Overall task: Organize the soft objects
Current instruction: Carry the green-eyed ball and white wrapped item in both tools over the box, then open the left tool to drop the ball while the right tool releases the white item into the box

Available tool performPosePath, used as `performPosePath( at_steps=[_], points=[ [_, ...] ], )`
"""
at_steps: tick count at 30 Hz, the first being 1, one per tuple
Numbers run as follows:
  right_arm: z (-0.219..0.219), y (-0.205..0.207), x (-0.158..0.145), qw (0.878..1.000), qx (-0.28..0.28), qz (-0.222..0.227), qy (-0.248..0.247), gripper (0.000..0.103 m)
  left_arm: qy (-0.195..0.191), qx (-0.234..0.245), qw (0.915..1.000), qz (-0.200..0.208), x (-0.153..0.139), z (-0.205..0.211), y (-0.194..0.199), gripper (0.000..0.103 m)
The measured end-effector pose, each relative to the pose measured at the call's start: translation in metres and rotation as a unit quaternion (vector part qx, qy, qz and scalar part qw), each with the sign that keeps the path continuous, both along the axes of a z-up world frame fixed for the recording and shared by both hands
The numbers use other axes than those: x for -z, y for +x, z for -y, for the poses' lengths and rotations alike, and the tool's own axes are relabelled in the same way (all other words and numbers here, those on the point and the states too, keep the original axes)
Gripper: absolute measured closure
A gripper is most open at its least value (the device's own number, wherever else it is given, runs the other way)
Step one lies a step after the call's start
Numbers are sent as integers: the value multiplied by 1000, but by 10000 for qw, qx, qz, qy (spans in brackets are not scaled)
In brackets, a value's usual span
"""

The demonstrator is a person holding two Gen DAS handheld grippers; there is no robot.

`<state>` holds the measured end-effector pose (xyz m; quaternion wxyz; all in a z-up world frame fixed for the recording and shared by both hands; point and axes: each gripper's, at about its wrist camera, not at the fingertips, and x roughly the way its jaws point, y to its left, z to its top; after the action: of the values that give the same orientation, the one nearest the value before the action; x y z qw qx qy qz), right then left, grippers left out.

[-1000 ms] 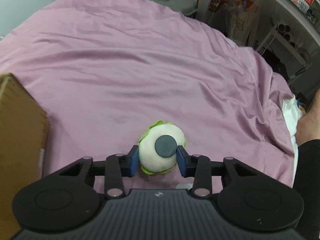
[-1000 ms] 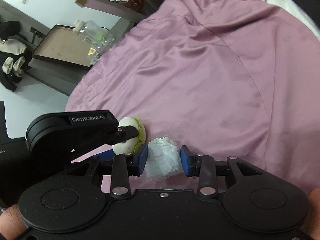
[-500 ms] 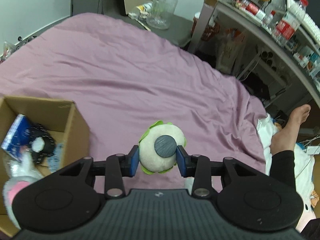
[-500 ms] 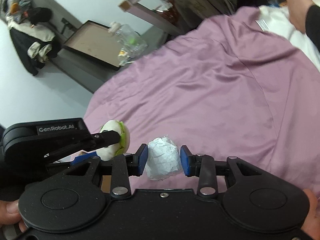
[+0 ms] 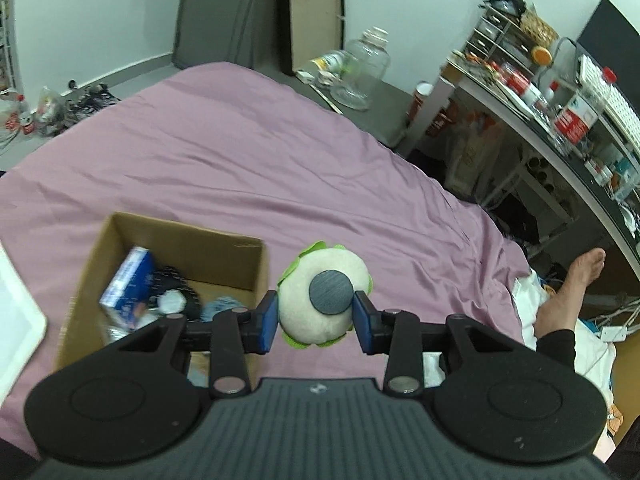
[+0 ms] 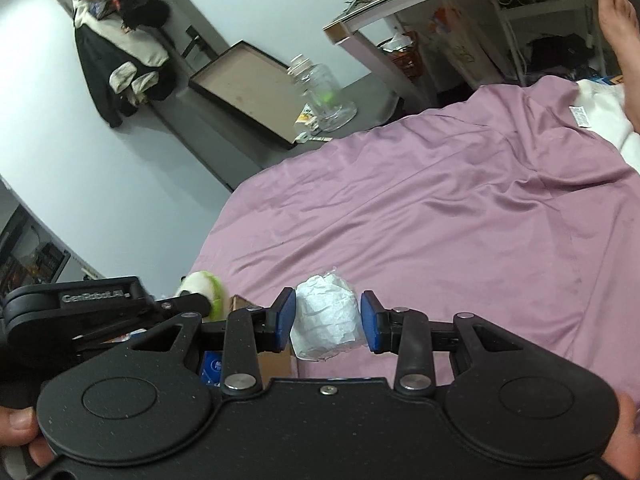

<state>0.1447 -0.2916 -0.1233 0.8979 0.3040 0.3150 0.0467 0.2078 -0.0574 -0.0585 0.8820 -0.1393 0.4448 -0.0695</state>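
- Both pairs of fingers are clenched: my left gripper (image 5: pixel 315 318) grasps the plush (image 5: pixel 324 300), my right gripper (image 6: pixel 328 322) the wad (image 6: pixel 326 330).
- Plush hangs just right of the box (image 5: pixel 180 236); wad hangs over the sheet (image 6: pixel 440 220).
- Box sits on the sheet, part-filled.

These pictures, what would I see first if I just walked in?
First, the round cream-and-green plush toy pinched in the left tongs, right beside an open cardboard box on the big purple bedspread. Then the crumpled white paper wad squeezed in the right tongs.
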Motion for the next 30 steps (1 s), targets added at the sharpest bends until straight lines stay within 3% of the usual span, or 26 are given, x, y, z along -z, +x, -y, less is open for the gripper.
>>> performPosePath(
  at_steps=[9,30],
  points=[
    [-31,-2,-17,9995,-241,149,-166,68,-84,-321,9994,-14,0,-42,-12,65],
    [-106,-2,-28,9958,-752,201,-488,68,-46,-672,9968,-442,37,-114,-17,64]
  ],
)
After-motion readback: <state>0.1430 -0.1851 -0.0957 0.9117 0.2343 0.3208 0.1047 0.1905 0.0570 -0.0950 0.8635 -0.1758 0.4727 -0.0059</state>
